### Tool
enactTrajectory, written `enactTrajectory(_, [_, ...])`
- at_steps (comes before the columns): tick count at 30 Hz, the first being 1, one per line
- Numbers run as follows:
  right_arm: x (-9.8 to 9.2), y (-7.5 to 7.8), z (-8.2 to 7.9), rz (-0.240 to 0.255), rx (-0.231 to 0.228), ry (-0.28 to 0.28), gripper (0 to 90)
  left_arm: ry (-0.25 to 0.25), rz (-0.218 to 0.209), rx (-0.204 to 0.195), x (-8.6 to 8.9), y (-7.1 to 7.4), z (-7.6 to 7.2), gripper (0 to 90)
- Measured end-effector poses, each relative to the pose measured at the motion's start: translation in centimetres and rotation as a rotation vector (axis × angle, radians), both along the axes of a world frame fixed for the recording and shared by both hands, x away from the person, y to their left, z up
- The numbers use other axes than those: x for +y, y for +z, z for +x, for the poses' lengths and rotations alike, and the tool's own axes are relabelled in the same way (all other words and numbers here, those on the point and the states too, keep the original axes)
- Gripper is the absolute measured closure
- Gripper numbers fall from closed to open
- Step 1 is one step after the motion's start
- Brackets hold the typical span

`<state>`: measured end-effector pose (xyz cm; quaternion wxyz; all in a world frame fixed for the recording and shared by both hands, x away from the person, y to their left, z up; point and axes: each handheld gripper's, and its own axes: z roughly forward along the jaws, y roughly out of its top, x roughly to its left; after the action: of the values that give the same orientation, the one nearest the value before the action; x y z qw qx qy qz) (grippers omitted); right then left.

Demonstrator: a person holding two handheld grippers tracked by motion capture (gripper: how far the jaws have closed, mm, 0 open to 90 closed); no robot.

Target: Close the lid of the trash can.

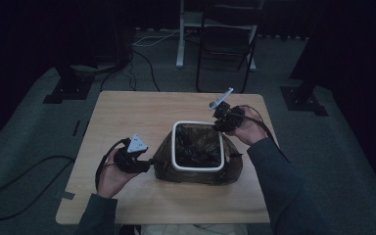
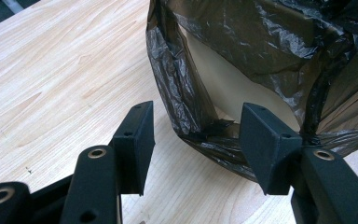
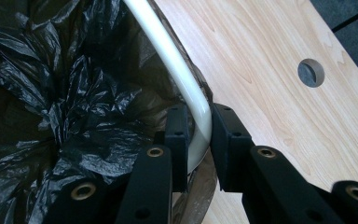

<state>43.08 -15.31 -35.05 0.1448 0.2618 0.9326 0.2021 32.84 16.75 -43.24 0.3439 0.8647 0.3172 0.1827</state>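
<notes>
A white bin (image 1: 175,147) lined with a black plastic bag (image 1: 198,147) stands on the wooden table (image 1: 127,117). My right gripper (image 1: 220,126) is at the bin's far right corner. In the right gripper view it (image 3: 198,123) is shut on the white rim (image 3: 168,51), one jaw inside against the bag (image 3: 51,93), the other outside. My left gripper (image 1: 149,164) sits low at the bin's near left side. In the left gripper view it (image 2: 196,135) stands open, with the bag's hanging fold (image 2: 242,42) and the bin's pale wall (image 2: 233,88) just beyond the fingertips.
A round hole (image 3: 311,72) is cut in the tabletop to the right of the bin. Bare wood (image 2: 51,84) stretches to the left of the bin. Beyond the table a folding chair (image 1: 225,44) and floor cables (image 1: 142,58) stand on grey carpet.
</notes>
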Motion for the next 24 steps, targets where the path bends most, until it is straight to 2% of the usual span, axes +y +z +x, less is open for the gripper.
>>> enactTrajectory(2, [0.2,-0.3,0.1,-0.017,-0.002,-0.002,77.7,0.0,0.0,-0.001,0.0,0.0,0.0,46.0])
enactTrajectory(12, [0.5,-1.0,0.6,-0.038,0.011,-0.02,77.7,0.001,-0.001,0.003,-0.1,-0.1,0.0,46.0])
enactTrajectory(24, [0.8,-1.8,1.1,-0.045,0.026,-0.027,77.5,0.0,-0.002,0.004,-0.1,-0.1,0.0,46.0])
